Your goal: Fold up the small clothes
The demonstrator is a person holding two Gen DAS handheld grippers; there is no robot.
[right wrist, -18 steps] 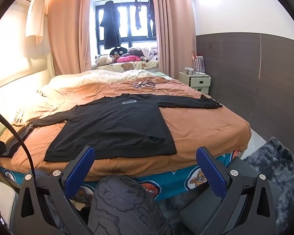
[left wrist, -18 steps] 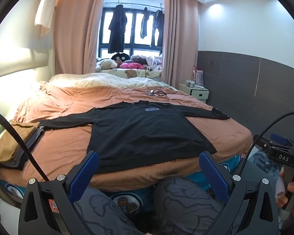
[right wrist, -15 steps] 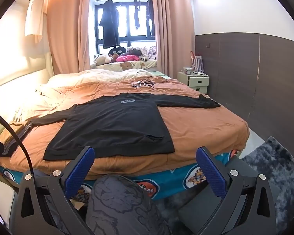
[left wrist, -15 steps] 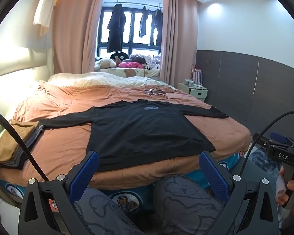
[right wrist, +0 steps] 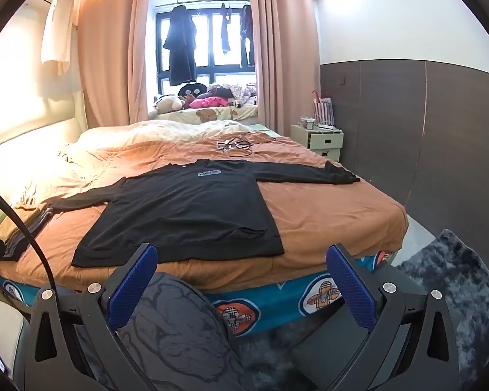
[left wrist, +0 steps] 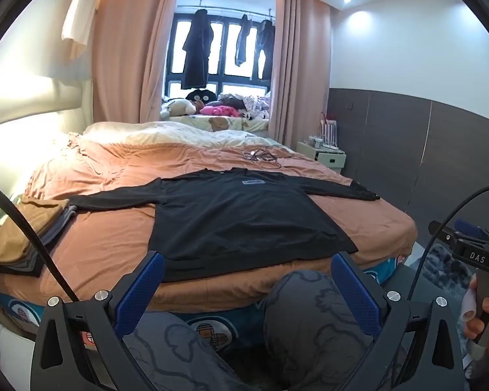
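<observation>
1. Waiting wide apart, the blue pads point(left wrist: 153, 275) of the left gripper point(left wrist: 247, 280) grasp nothing; the right gripper point(right wrist: 241, 268) gapes empty too.
2. Just past them, a black long-sleeved cloth shirt point(left wrist: 241, 215) lies flat on the orange-brown bed cover point(left wrist: 114, 241), sleeves spread.
3. Folding looks not yet begun; next, I think, reach for a sleeve.
4. Knees hide the bed's near edge.

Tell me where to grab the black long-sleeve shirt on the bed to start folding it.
Probably pinch the black shirt at a sleeve cuff, coming in from that side. It lies flat, sleeves spread out, so the right sleeve end is thin, free and easy to lift inward.
</observation>
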